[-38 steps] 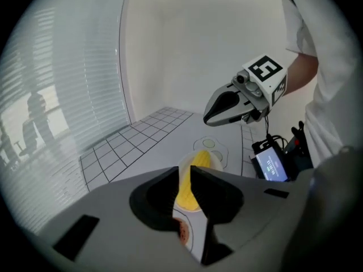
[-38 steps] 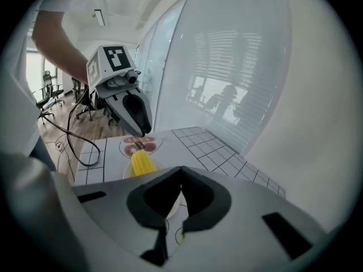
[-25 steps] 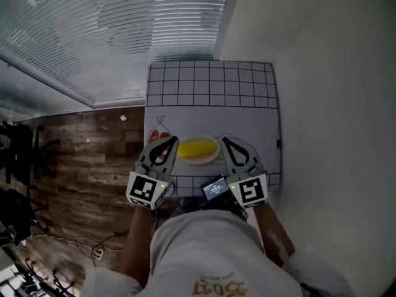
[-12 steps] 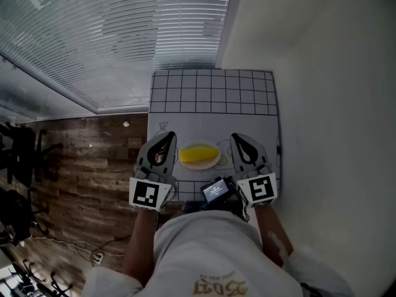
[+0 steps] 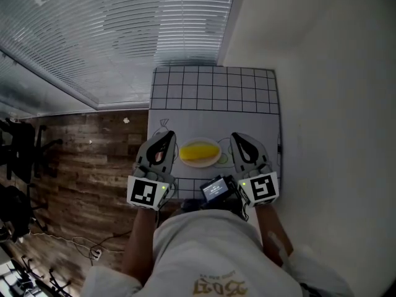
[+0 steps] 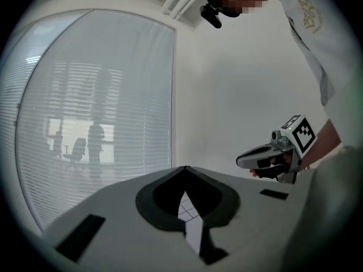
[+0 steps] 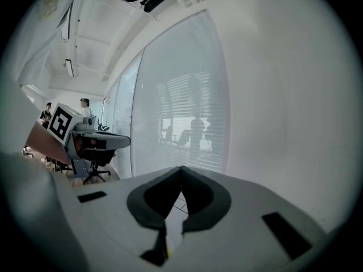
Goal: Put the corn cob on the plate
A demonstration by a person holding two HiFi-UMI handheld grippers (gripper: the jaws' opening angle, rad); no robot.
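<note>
On the tabletop [image 5: 210,94], I see the corn cob [image 5: 198,151] lying on the plate [image 5: 215,160], between my left gripper [image 5: 167,135] and right gripper [image 5: 237,137]; both have jaws closed together, holding nothing.

The person wears a pale short-sleeved shirt [image 5: 204,246] with gold lettering [image 5: 216,286] across the chest. A small black camera [image 6: 211,16] is mounted at the head.

The left gripper [image 5: 167,135] and right gripper [image 5: 237,136] match. Each has a grey moulded shell that tapers to a point, with a black leaf-shaped lining around the jaws and black rectangular slots on either side. At the near end of each is a white marker cube [image 5: 147,192] printed with black squares, with a green light [image 5: 162,189] on it. Between the grippers, at the waist, is a black device [image 5: 215,190] with a lit screen.
</note>
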